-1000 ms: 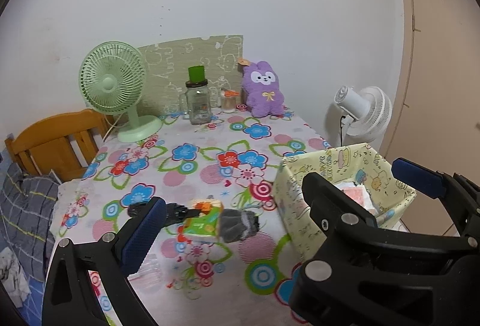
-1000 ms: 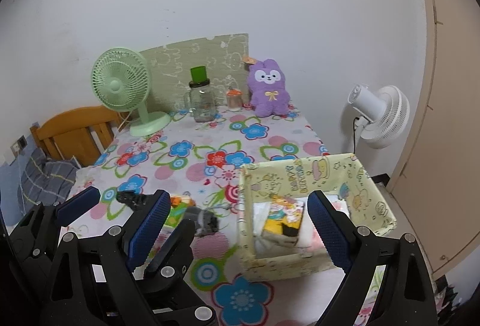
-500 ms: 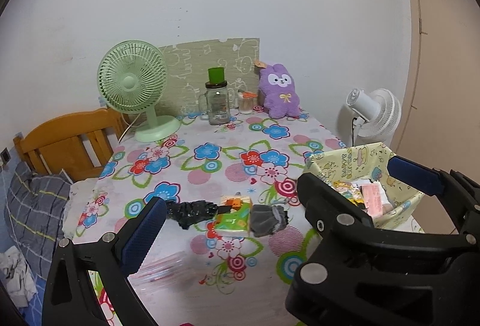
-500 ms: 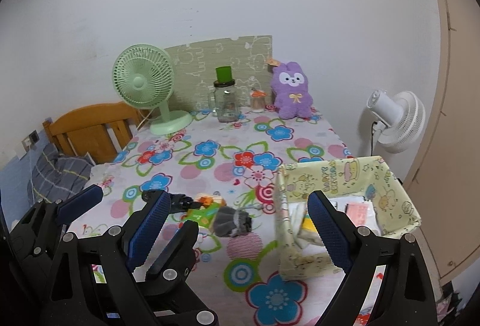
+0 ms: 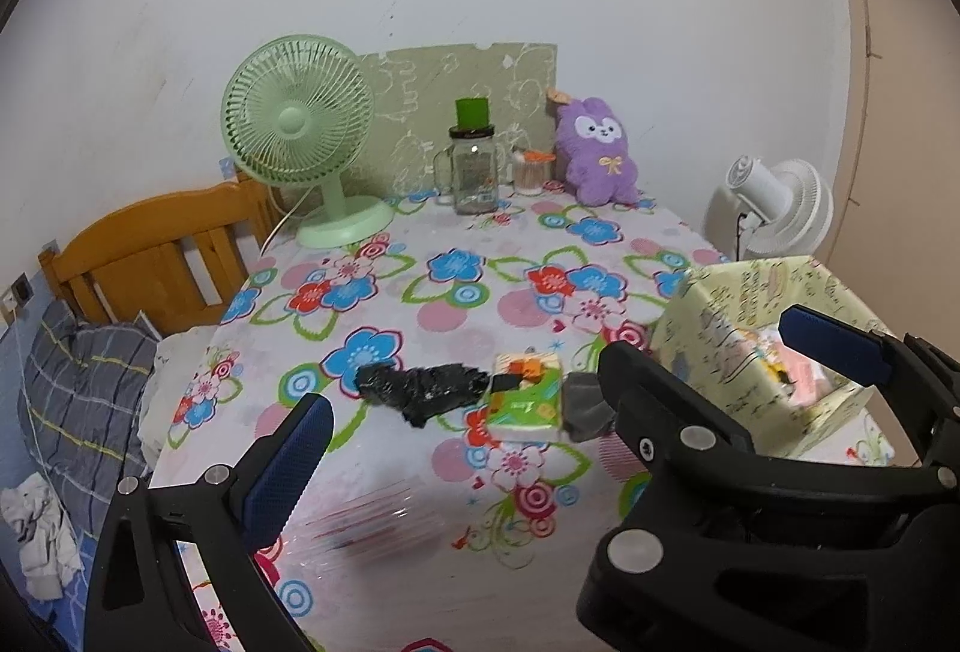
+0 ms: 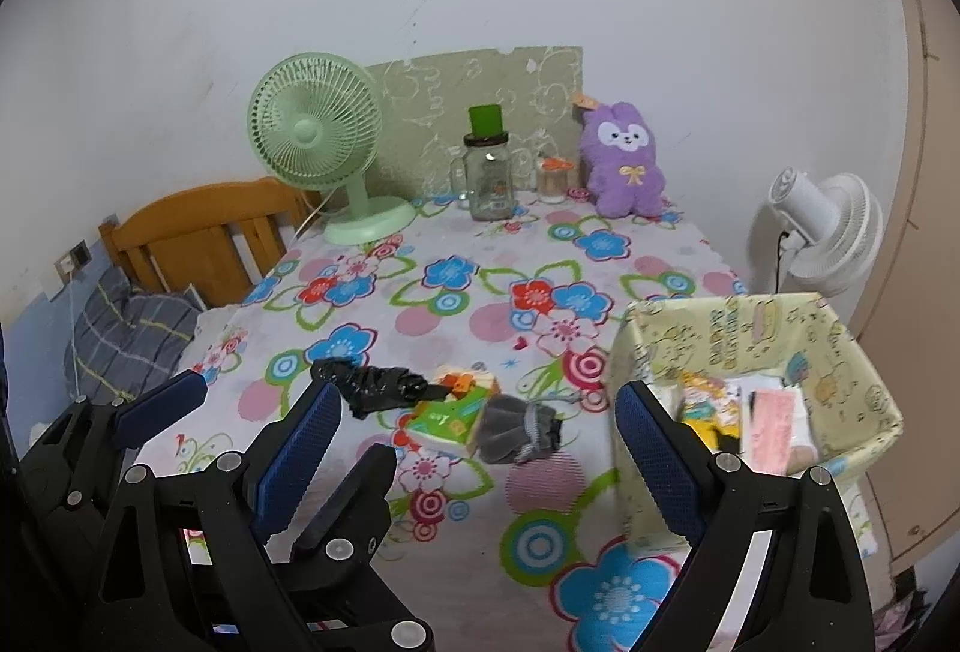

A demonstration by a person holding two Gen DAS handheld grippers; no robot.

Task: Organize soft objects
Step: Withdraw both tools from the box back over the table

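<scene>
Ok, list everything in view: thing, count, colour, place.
black plastic bag: 1, black, table front, left of the packet
tissue packet: 1, green, table front middle
gray glove: 1, gray, right of the packet
storage box: 1, pale yellow, table's right edge, items inside
plush bunny: 1, purple, back right
glass jar: 1, clear, green lid, back
desk fan: 1, green, back left
standing fan: 1, white, beyond table
chair: 1, wooden, left
left gripper: open, empty
right gripper: open, empty
</scene>
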